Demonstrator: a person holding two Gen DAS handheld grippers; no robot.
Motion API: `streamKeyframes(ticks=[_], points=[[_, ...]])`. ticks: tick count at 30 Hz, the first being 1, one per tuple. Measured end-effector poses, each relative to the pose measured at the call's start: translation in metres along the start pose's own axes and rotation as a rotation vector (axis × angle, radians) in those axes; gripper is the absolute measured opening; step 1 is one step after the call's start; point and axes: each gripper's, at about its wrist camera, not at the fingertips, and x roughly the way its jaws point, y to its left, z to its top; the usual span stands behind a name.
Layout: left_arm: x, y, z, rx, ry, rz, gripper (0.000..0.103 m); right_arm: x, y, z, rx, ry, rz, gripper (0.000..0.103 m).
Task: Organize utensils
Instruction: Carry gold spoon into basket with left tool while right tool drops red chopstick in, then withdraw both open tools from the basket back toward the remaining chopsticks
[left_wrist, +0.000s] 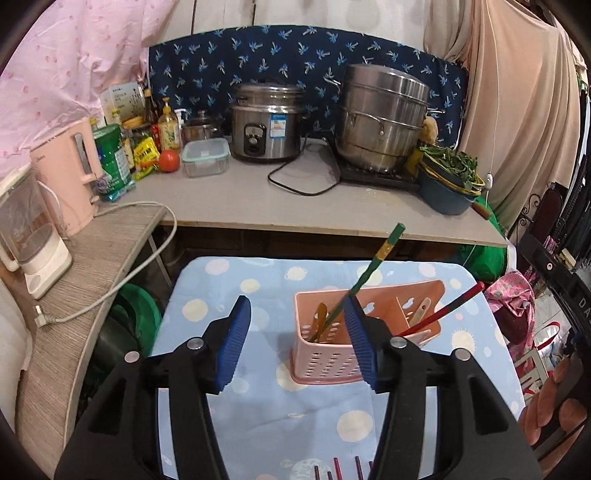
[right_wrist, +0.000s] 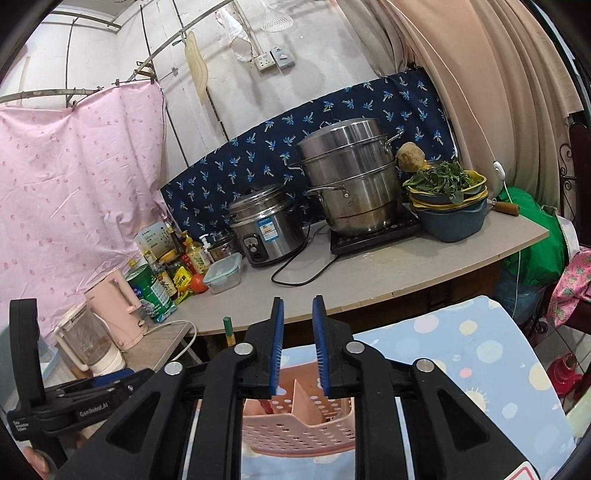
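Note:
A pink perforated utensil holder (left_wrist: 328, 354) stands on the blue dotted cloth (left_wrist: 280, 413). A green chopstick (left_wrist: 369, 269) leans out of its left compartment, and a red chopstick (left_wrist: 447, 308) leans out of the right one beside a pale utensil. My left gripper (left_wrist: 297, 314) is open and empty, just in front of the holder, its right pad next to the green chopstick. Several dark red chopsticks (left_wrist: 338, 467) lie on the cloth below it. My right gripper (right_wrist: 298, 317) hovers above the holder (right_wrist: 295, 424) with a narrow gap between its pads and nothing in them.
A grey counter (left_wrist: 295, 206) behind holds a rice cooker (left_wrist: 266, 129), a steel steamer pot (left_wrist: 384, 118), a bowl of greens (left_wrist: 450, 177), a food box (left_wrist: 205, 157), bottles and a tomato. A pink kettle (left_wrist: 70, 173) and a blender (left_wrist: 29, 236) stand on the left shelf.

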Motion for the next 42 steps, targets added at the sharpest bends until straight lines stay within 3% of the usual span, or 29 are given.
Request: streamKeyframes(ticks=[3, 8, 16, 23, 34, 42], points=[[-0.012, -0.001, -0.003, 0.009, -0.016, 0.01, 0.05, -0.011, 0.001, -0.002, -0.002, 0.003, 0.01, 0.023], [-0.037, -0.002, -0.019, 0.015, -0.053, 0.028, 0.061, -0.039, 0.003, -0.014, -0.009, 0.025, 0.019, 0.024], [-0.073, -0.001, -0.068, 0.009, -0.059, 0.039, 0.061, -0.087, 0.009, -0.051, -0.033, 0.123, 0.028, 0.025], [-0.097, 0.005, -0.125, 0.012, -0.031, 0.054, 0.061, -0.131, 0.014, -0.108, -0.094, 0.221, -0.007, 0.025], [-0.11, 0.009, -0.227, 0.018, 0.059, 0.083, 0.061, -0.17, 0.005, -0.223, -0.137, 0.423, -0.071, 0.025], [-0.106, 0.012, -0.281, 0.008, 0.133, 0.095, 0.061, -0.179, 0.006, -0.27, -0.158, 0.491, -0.107, 0.025]])
